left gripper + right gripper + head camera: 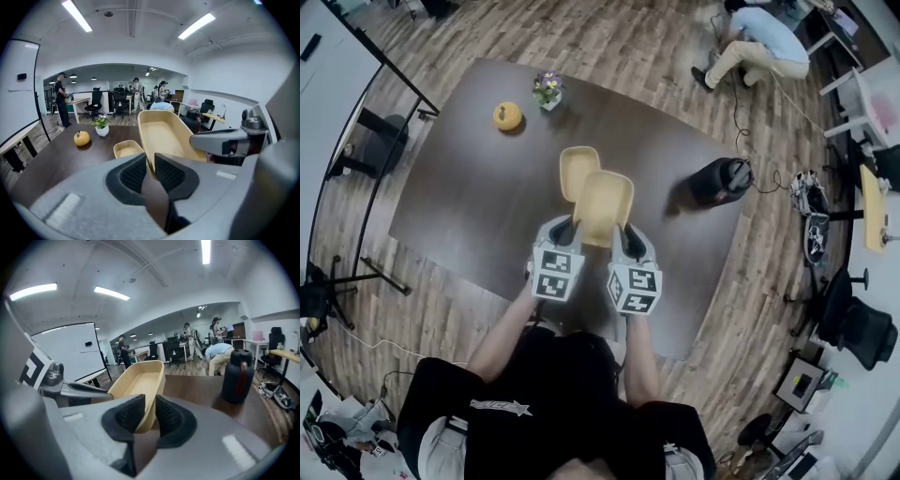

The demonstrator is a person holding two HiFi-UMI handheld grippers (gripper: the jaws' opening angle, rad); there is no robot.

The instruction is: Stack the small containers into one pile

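Note:
Two tan oblong containers are in play. The larger container (604,207) hangs above the table, held at its near rim by both grippers. My left gripper (571,233) is shut on the rim's left corner, and its view shows the wall of the held container (161,133) pinched between the pads. My right gripper (624,238) is shut on the rim's right corner, the same container (136,385) filling that view. The second container (577,170) rests on the dark table (469,197) just beyond, also seen small in the left gripper view as the tan container (128,149).
An orange pumpkin-shaped ornament (507,116) and a small potted plant (547,91) stand at the table's far left. A black jug (719,179) stands at the right edge. A person crouches on the floor beyond the table (759,44). Office chairs and desks ring the room.

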